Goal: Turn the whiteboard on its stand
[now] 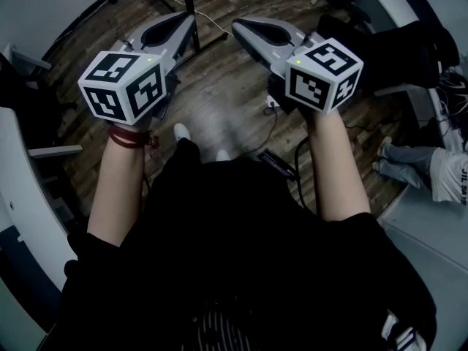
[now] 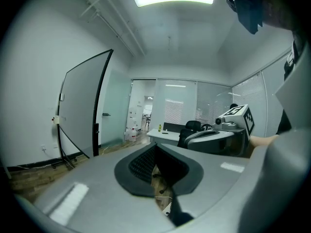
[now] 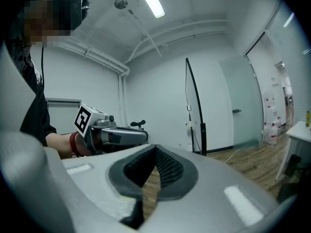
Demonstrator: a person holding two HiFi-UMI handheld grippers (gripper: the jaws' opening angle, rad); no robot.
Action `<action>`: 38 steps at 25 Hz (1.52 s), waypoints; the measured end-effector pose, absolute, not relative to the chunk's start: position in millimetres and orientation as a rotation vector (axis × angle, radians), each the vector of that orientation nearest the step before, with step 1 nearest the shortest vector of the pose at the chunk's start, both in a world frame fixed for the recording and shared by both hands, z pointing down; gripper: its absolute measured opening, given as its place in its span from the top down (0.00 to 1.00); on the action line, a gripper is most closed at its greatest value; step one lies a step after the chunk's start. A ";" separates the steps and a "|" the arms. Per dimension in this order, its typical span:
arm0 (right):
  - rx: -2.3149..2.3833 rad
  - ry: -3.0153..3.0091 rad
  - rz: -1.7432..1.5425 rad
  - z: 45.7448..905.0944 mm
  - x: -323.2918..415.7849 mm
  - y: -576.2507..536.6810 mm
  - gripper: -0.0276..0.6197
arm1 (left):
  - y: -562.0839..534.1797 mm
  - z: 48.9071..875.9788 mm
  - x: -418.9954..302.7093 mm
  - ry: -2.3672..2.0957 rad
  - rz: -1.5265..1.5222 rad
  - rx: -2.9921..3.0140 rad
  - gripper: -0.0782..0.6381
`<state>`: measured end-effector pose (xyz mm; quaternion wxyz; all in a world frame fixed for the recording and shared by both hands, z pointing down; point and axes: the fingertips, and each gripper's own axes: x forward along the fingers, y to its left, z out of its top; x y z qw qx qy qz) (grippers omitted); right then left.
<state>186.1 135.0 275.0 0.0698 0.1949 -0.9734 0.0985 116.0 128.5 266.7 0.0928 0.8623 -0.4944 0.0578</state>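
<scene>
Evidently the turn is not yet begun: this looks like the approach step, with both grippers held out in front of the person and nothing in either. The left gripper point(image 1: 189, 20) has its jaws together and empty, and the right gripper point(image 1: 240, 26) is likewise closed on nothing. The two point forward side by side over the wood floor point(image 1: 219, 115). The whiteboard point(image 2: 82, 110) stands far ahead and to the left, well apart from both tips. In the left gripper view its panel shows at an angle, in the right gripper view nearly edge-on, upright on its stand point(image 2: 95, 140) near the far wall. As I judge it, the next move calls for stepping closer, opening at least one pair of jaws and taking the dark frame at a side edge, so the panel can be swung on its mount; a hold near the edge should give leverage, though the stand may shift if pushed too hard
</scene>
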 end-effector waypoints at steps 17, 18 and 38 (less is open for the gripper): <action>0.657 -2.874 0.278 269.5 100.9 44.5 0.95 | 28.0 246.3 31.6 -1.415 0.111 2.615 0.89; 0.662 -2.870 0.275 269.0 95.5 40.2 0.95 | 23.9 246.2 26.7 -1.407 0.113 2.620 0.89; 0.692 -2.784 0.294 286.0 -17.4 -14.3 0.95 | -28.5 265.5 -81.0 -1.322 0.148 2.653 0.89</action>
